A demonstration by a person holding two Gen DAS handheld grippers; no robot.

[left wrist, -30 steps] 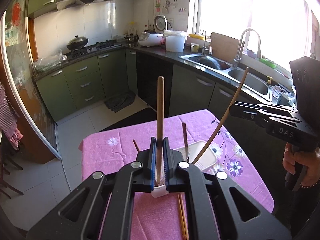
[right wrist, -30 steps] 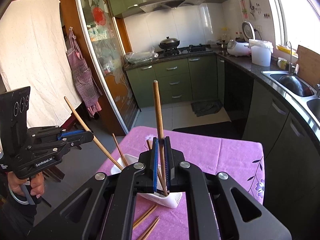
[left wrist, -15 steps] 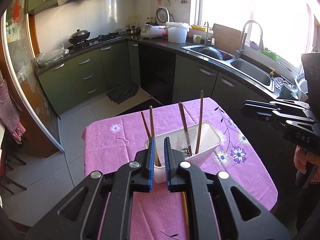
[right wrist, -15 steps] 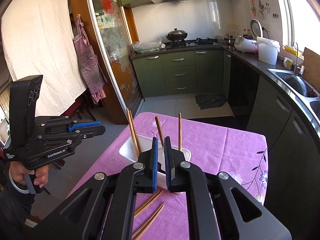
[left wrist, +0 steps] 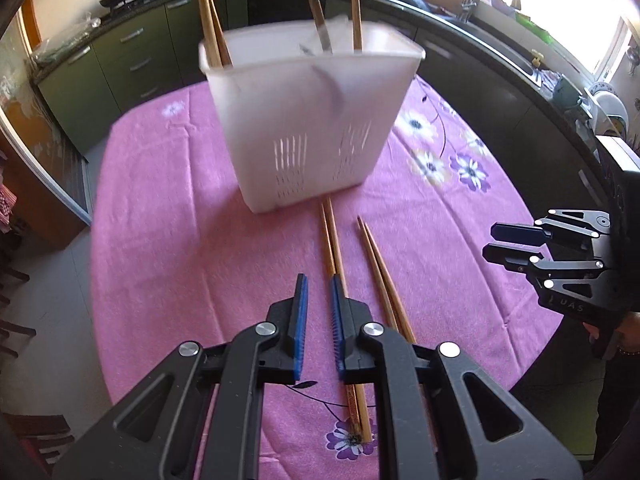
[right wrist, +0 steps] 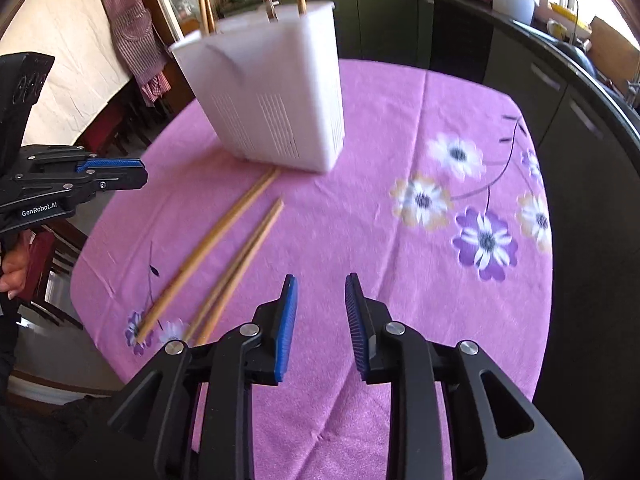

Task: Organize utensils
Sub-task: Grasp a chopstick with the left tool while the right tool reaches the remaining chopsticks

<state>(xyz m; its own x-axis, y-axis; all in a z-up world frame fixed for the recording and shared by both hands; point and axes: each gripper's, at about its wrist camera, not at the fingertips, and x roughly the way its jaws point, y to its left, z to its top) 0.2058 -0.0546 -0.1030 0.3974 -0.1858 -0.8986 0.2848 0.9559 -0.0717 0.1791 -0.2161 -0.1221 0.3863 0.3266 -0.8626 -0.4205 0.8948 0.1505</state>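
Observation:
A white slotted utensil holder stands on the pink flowered tablecloth with several wooden chopsticks upright in it. Two pairs of chopsticks lie on the cloth in front of it. My left gripper hangs low over the nearer pair, all but shut, with a thin slit and nothing in it. The second pair lies just left of my right gripper, whose jaws are opening with only cloth between them.
Dark green cabinets and a black counter with a sink wrap around the back and right. Chairs stand beyond the table's left edge. A hand holds the left gripper's handle there.
Both grippers came down from above the holder to just over the cloth. The chopsticks they gripped a second ago now stand in the holder. The right jaws have spread.

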